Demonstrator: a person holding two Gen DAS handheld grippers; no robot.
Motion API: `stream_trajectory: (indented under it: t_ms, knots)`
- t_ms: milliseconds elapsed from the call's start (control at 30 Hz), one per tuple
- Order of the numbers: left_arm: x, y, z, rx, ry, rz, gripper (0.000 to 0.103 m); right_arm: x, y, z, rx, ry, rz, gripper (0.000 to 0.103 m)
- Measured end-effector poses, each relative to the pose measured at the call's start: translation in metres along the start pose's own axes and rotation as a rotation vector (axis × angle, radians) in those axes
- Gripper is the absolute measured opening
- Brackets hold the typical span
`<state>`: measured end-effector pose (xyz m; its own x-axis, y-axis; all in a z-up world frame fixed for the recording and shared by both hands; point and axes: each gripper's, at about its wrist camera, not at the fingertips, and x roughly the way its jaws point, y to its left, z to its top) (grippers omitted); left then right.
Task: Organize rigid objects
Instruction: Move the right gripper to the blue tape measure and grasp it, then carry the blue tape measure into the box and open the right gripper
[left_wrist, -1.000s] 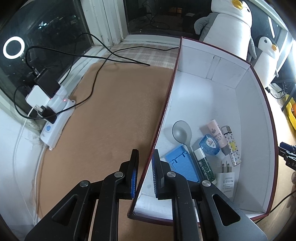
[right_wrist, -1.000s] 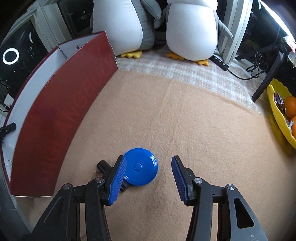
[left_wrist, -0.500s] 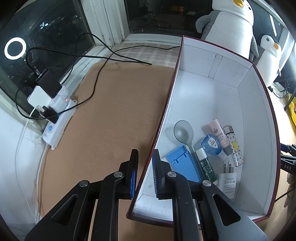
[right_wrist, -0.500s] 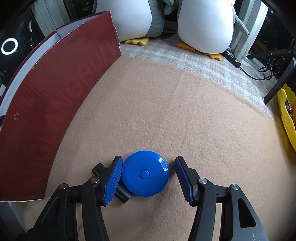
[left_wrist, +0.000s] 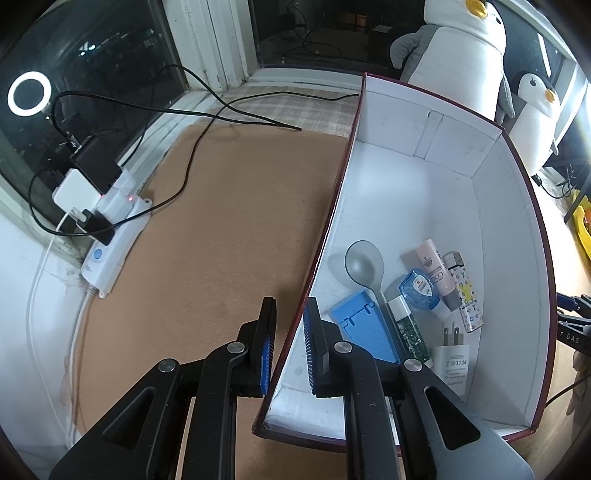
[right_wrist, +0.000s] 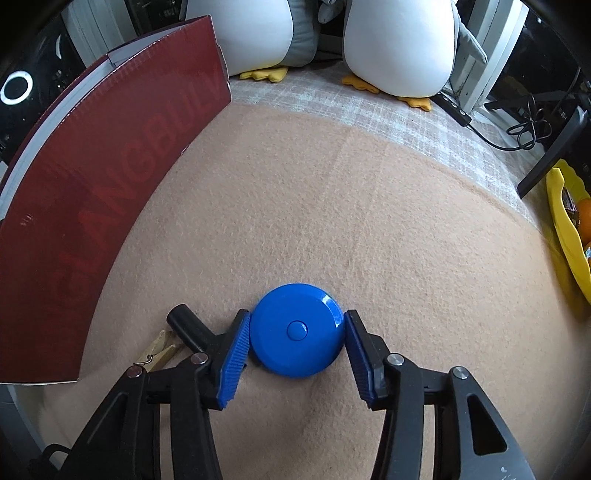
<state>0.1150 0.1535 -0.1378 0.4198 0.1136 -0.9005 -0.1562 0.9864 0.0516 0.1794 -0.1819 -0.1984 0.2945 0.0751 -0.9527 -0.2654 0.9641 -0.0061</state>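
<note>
the blue round disc (right_wrist: 297, 329) lies on the tan blanket (right_wrist: 332, 206), right of the red box (right_wrist: 92, 177), with the right gripper (right_wrist: 297, 350) closing around it (pads at its rim); a slanted squeeze could pop it sideways. the left gripper (left_wrist: 290, 347) is clamped on the box wall.

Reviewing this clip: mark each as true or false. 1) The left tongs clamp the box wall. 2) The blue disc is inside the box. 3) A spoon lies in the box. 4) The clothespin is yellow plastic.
1) True: the left tongs grip the box wall.
2) False: the blue disc lies on the blanket, between the closing right tongs.
3) True: spoon.
4) False: the clothespin is wooden.
</note>
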Motion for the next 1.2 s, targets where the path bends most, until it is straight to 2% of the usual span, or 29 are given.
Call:
stream_trajectory:
  t_ms: [267, 533, 867, 1200]
  knots:
    - [-0.004, 0.004, -0.004, -0.006, -0.013, -0.024, 0.012, -0.018, -0.004, -0.004, 0.046, -0.037, 0.002, 0.046]
    - [-0.007, 0.009, -0.007, -0.016, -0.029, -0.044, 0.011, -0.063, 0.006, 0.005, 0.045, -0.133, -0.003, 0.046]
    - [-0.008, 0.014, -0.010, -0.025, -0.051, -0.076, 0.010, -0.119, 0.057, 0.016, -0.028, -0.242, 0.041, 0.046]
    - [-0.007, 0.019, -0.010, -0.029, -0.062, -0.109, 0.009, -0.132, 0.120, 0.022, -0.123, -0.266, 0.090, 0.046]
